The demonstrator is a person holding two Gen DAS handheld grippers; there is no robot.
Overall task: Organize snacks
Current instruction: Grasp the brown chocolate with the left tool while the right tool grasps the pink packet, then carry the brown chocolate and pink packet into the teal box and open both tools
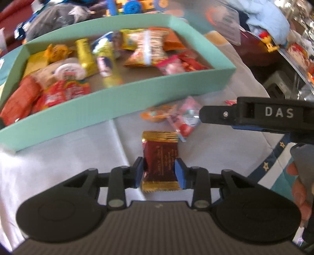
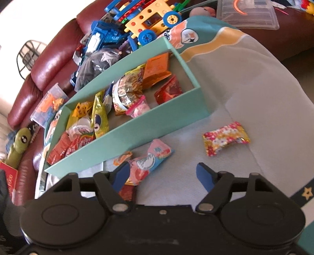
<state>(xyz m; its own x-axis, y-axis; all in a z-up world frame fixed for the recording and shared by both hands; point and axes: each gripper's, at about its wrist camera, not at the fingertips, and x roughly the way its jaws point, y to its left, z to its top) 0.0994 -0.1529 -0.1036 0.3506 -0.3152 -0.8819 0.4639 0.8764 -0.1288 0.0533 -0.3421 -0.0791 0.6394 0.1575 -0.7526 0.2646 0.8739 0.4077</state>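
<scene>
A dark red snack with gold ends (image 1: 160, 162) lies on the pale cloth. My left gripper (image 1: 159, 173) has its blue pads against both sides of it. Beyond it stands the teal box (image 1: 117, 102) (image 2: 137, 127), holding several snacks. In front of the box lie a pink packet (image 1: 184, 117) (image 2: 149, 162) and a small orange sweet (image 1: 157, 113) (image 2: 122, 158). My right gripper (image 2: 162, 176) (image 1: 202, 115) is open, low over the cloth, with the pink packet just inside its left finger. A flowered yellow snack (image 2: 225, 137) lies further right.
The pale cloth (image 2: 245, 88) covers a maroon sofa (image 2: 49, 64). Plastic toys (image 2: 149, 21) and a grey bag (image 2: 94, 66) crowd behind the box. A clear plastic lid (image 2: 247, 13) lies at the far right. A person's fingers (image 1: 300, 186) hold the right gripper.
</scene>
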